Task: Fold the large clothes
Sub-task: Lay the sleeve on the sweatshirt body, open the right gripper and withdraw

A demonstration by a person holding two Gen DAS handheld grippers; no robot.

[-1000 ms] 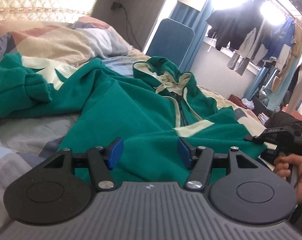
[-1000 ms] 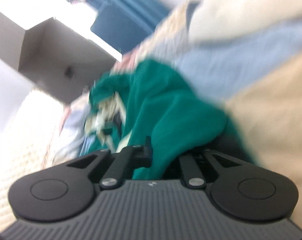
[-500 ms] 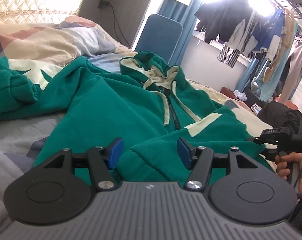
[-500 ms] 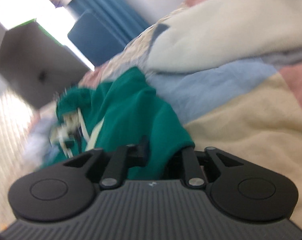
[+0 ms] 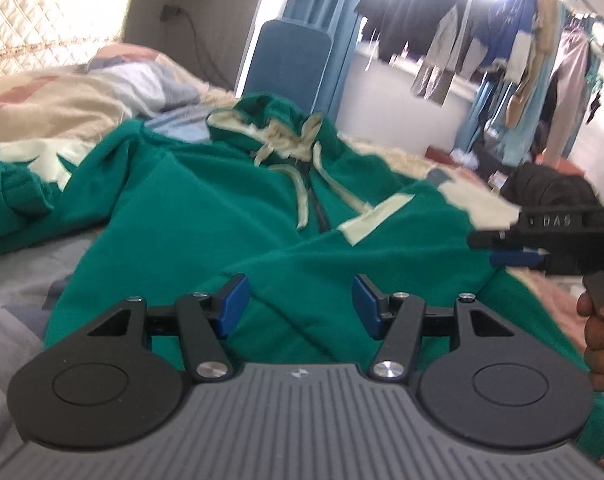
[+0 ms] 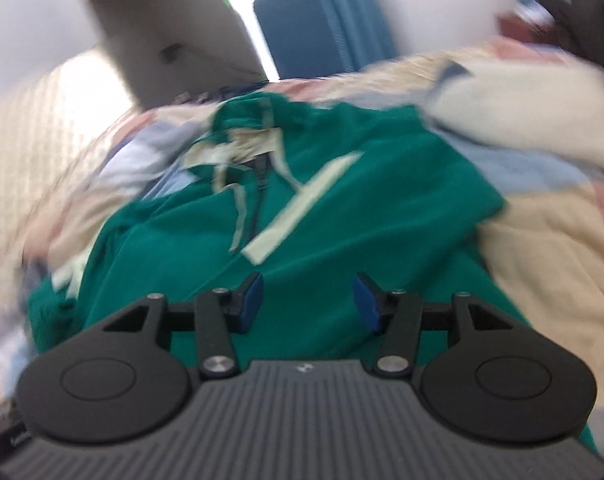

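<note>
Your green hoodie [image 5: 206, 216] lies spread front-up across the patchwork quilt [image 5: 62, 108], zipper closed, its cream-lined hood [image 5: 278, 128] at the far end, pointing toward the blue chair [image 5: 294, 60]. Cream drawstrings [image 5: 302, 196] trail down the chest beside the zipper, and a cream stripe [image 5: 376, 220] crosses the sleeve folded over the hoodie's right side. The other sleeve lies bunched out past the hoodie's left edge, and the cloth is rumpled into diagonal ridges near the hem.

Your left gripper [image 5: 298, 304] hovers over the hoodie's hem with its blue pads [image 5: 234, 304] held well apart and nothing pinched; green cloth lies below the gap. Your right gripper [image 6: 307, 300] sits over the hoodie's right side, its jaws having just been opening; the pads now stand apart with no fabric clamped between them. From the left wrist view, it shows at the hoodie's right edge, held by your hand [image 5: 600, 340].

Beyond the hoodie, past the chair, hanging clothes [image 5: 482, 40] line a bright window.
</note>
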